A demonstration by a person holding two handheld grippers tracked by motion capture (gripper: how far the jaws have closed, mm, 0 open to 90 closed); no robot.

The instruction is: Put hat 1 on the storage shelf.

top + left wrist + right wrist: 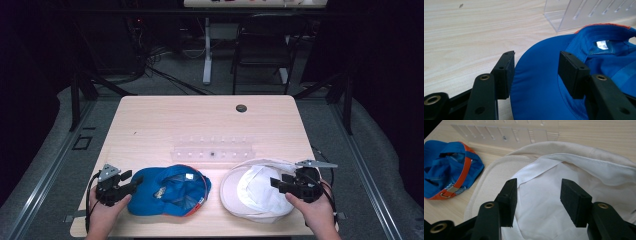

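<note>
1. At far left, left gripper (131, 181) sits on the table's (165, 120) near-left edge, jaws spread wide, clamping nothing. The left gripper view puts the blue cap's brim (536, 82) between the pads (506, 72), but they don't press it.
2. Blue cap (170, 192) lies upside down just right of that gripper, brim toward it, opening up, orange strap (464, 172) on the far side. Long axis runs roughly left-right, in line with the jaws. Left hand (107, 210) is clearly the nearer one.
3. Behind both caps, centre: clear acrylic rack (214, 149) with a row of slots. One small dark spot shows in it; I can't tell what it is.
4. White cap (255, 192) lies upside down right of the blue one, apart from it, with its brim toward the blue cap. Nothing inside except its own lining.
5. Right gripper (278, 184) hangs over the white cap's open crown, jaws released and wide, pads (510, 200) clear of the fabric. It points left across the cap; the nearest graspable edge is the crown rim just beyond the pads.
</note>
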